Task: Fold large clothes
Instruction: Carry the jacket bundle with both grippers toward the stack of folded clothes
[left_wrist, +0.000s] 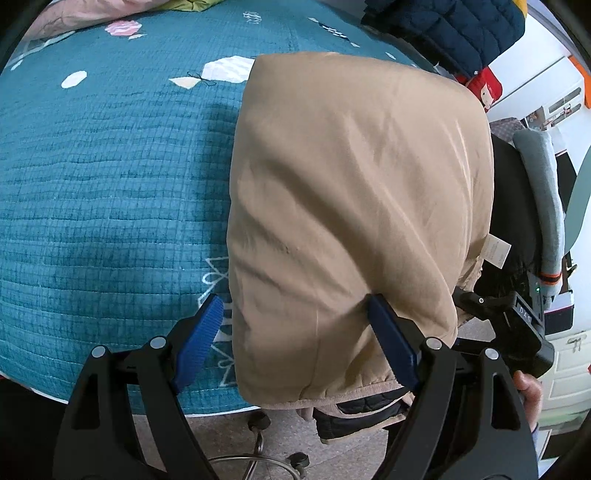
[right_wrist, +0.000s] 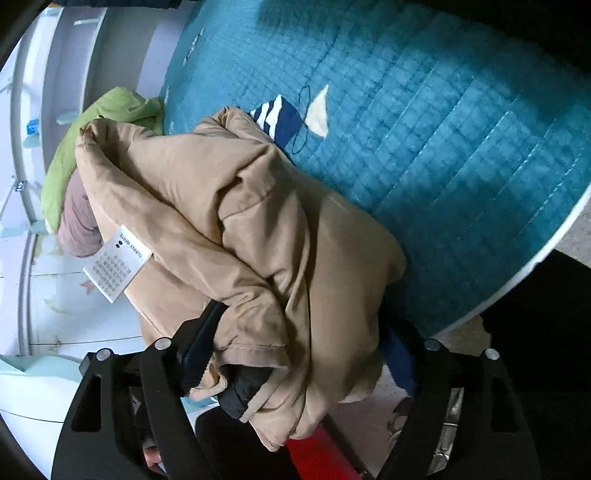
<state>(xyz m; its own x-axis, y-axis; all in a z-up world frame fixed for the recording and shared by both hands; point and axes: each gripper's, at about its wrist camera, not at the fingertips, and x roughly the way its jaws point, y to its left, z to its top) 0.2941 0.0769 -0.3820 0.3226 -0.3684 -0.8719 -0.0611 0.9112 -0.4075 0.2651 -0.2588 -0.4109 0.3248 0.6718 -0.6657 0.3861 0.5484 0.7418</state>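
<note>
A tan padded jacket (left_wrist: 351, 192) lies folded over on the right side of a teal quilted bed (left_wrist: 110, 184), its near end hanging past the bed edge. My left gripper (left_wrist: 295, 332) is open, its blue pads (left_wrist: 199, 339) apart around the jacket's near left corner. My right gripper (right_wrist: 295, 350) is bunched full of the tan jacket (right_wrist: 240, 229), with a white care label (right_wrist: 116, 267) showing; its blue pads (right_wrist: 397, 358) are mostly hidden by fabric. The right gripper also shows in the left wrist view (left_wrist: 517, 325) by the jacket's right edge.
A navy puffer garment (left_wrist: 450, 29) and a red item (left_wrist: 484, 86) lie at the far right of the bed. Pink and green clothes (left_wrist: 155, 5) lie at the far edge. A chair base with castors (left_wrist: 266, 443) stands on the floor below. White cabinets (right_wrist: 55, 295) stand beside the bed.
</note>
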